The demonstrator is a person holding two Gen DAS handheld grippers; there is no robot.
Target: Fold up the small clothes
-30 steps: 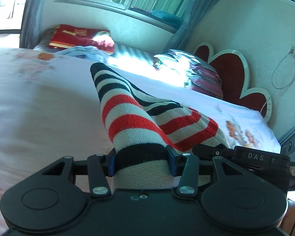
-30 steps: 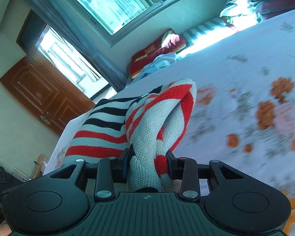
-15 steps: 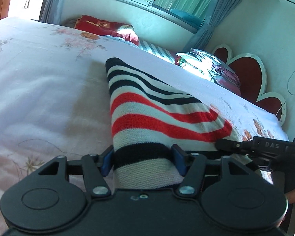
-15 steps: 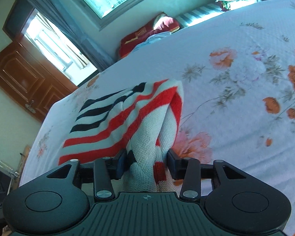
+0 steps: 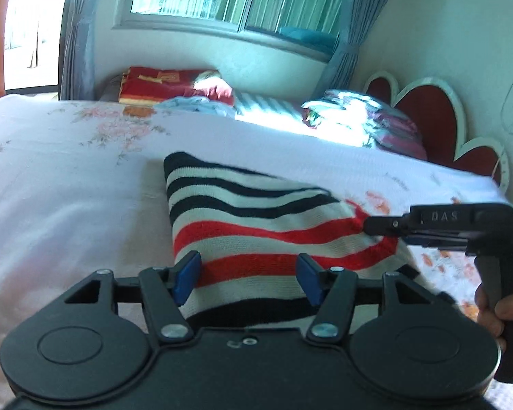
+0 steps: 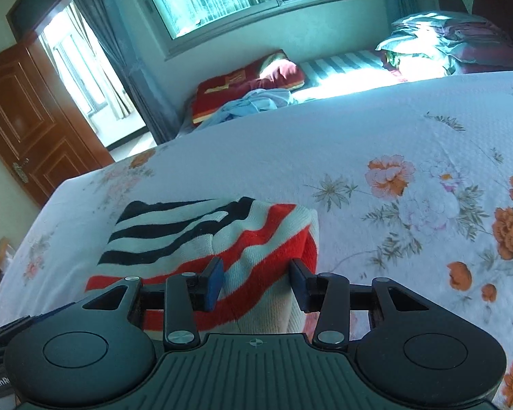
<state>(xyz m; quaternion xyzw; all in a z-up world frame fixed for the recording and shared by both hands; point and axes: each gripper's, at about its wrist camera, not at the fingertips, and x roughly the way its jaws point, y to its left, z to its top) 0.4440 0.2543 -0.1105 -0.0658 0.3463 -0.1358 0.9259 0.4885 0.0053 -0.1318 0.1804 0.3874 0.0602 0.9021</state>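
Left gripper (image 5: 246,275): blue pads are set apart, having just opened then eased in, with the knitted sweater (image 5: 256,218) between them and a gap seen at the 9 o'clock pad. Right gripper (image 6: 254,282): jaws, lately widened, stand part open over a bunched red-and-white fold, whose edge brushes the 3 o'clock pad. The ribbed sweater, striped black, white and red, is laid folded on the floral bedspread (image 6: 376,143). At 12 o'clock, a red pillow (image 5: 167,83) is seen.
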